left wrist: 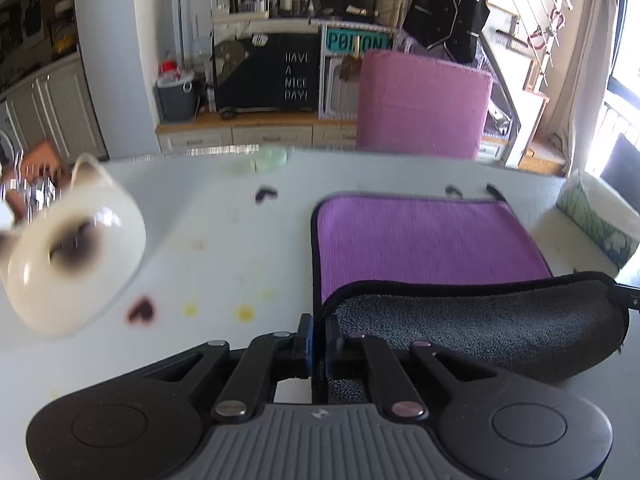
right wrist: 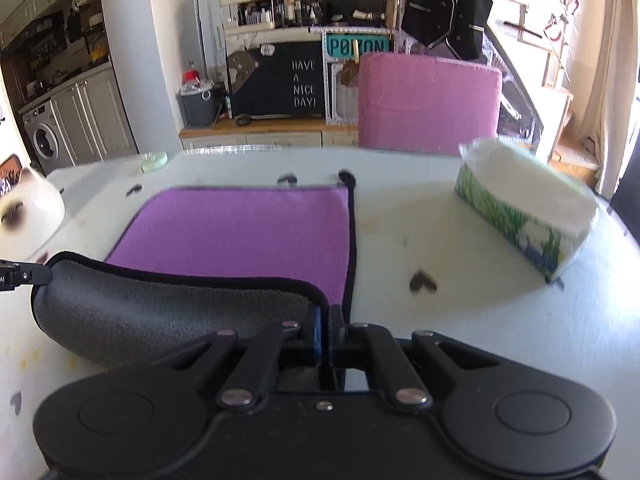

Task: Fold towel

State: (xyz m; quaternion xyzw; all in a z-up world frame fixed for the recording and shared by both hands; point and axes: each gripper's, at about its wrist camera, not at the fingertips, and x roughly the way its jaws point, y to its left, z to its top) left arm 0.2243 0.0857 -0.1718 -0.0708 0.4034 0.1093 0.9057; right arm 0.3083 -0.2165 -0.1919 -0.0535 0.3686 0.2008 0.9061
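Towel [left wrist: 424, 240] lies on the white table [left wrist: 224, 248], purple face up, black piping round the edge. Its near edge is lifted and rolled over, showing the grey underside as a curved flap.

Left gripper [left wrist: 319, 344]: jaws closed on the near left corner of the towel, the cloth pinched between the blue pads. In the right wrist view its tip is just visible at the far left end of the grey flap.

Right gripper [right wrist: 329, 332]: jaws closed on the near right corner of the towel [right wrist: 248, 224], black piping running up between the fingers. Seen from the left wrist, its tip sits at the right end of the flap.

Between the two grippers the raised edge sags a little and hangs over the flat purple part. The far half of the towel is flat on the table.

Left of the towel: a white cat-shaped mug [left wrist: 76, 252], blurred, well apart from the cloth. Right of the towel: a tissue pack [right wrist: 524, 212] with green print, also apart. Beyond the towel, near the table's far edge, a small pale green dish [right wrist: 154, 162]. Behind the far edge, a pink chair [right wrist: 428, 100] back.

Small dark heart marks and yellow spots dot the tabletop around the towel.
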